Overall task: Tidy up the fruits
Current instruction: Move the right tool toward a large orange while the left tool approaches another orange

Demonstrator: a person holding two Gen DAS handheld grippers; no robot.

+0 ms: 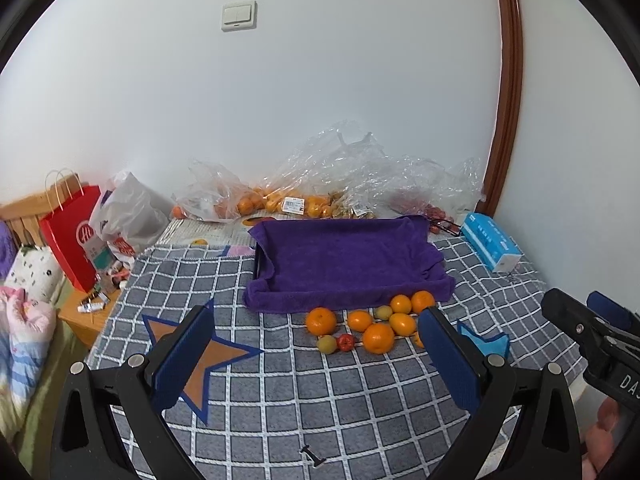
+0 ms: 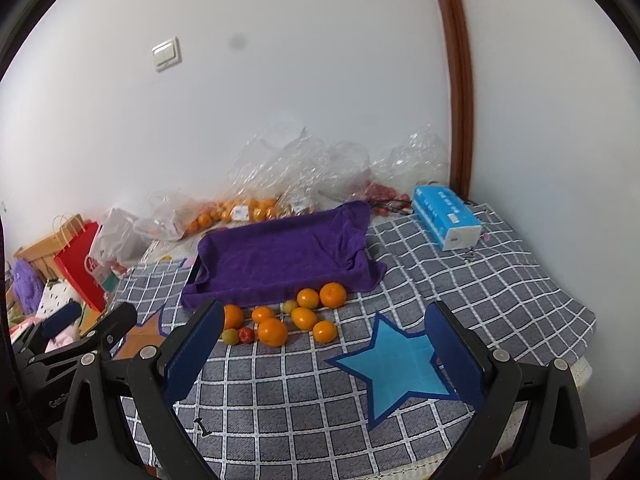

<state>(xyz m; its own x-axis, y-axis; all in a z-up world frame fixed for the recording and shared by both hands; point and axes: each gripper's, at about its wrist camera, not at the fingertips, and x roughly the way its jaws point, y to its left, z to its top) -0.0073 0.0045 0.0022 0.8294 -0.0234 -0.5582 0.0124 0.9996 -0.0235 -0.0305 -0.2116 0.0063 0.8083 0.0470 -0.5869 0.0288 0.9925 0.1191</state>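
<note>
Two views, left wrist first. A grey checked cloth covers the counter, with an orange star sewn on just behind the left finger and a blue star beside the right one. A white wall rises beyond, carrying a light switch, with a brown door frame to the far right. Ahead of the left gripper lies a cluster of fruit: several oranges, two small greenish ones and a small red one. Just past them sits a tray draped in a purple towel. Clear plastic bags with more oranges line the wall behind it; a blue tissue box lies ahead to the right, a red bag far to the left. The left gripper stands wide apart, holding nothing and touching nothing. The right gripper shows at the right edge; its spread cannot be told here.

From the right wrist, the same checked cloth and wall appear. The blue star lies between the fingers of the right gripper, which gapes wide and empty above the cloth. The fruit lies ahead and slightly left, touching the front hem of the towel. The tissue box sits ahead to the right, and the left gripper shows at the left edge.
</note>
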